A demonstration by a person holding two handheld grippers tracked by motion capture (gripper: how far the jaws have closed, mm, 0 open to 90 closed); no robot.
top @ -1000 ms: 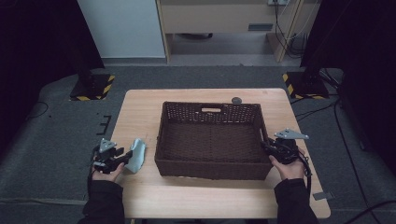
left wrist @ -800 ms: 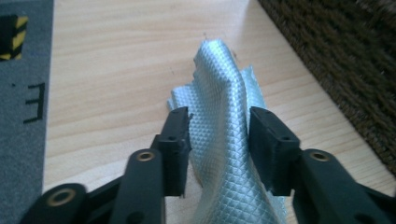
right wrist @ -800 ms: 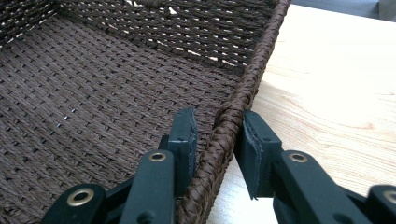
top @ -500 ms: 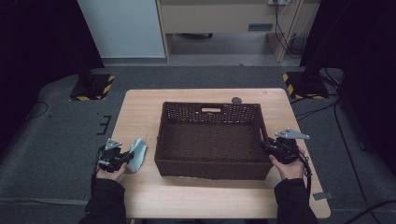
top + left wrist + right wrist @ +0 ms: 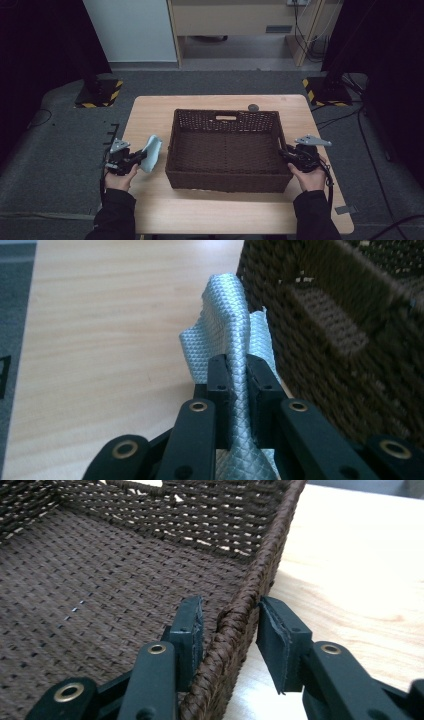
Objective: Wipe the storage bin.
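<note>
My left gripper [image 5: 237, 375] has just clamped onto the pale blue cloth [image 5: 151, 152] near the table's left edge, just beside the wicker basket [image 5: 226, 184], ready to lift in. My right gripper [image 5: 227, 625] has been easing open, straddling the basket's right rim without pressing.

- Left gripper [image 5: 134, 159], held in the person's left hand [image 5: 120, 177] at the table's left edge, points toward the table's middle with its jaws pinched tight on a fold of cloth [image 5: 235, 355].
- Right gripper [image 5: 286, 154], in the right hand [image 5: 311, 176], straddles the basket rim [image 5: 235, 620]; its jaws have just been opening, pads clear of the weave.
- Both dark-sleeved forearms reach in from the near edge.
</note>
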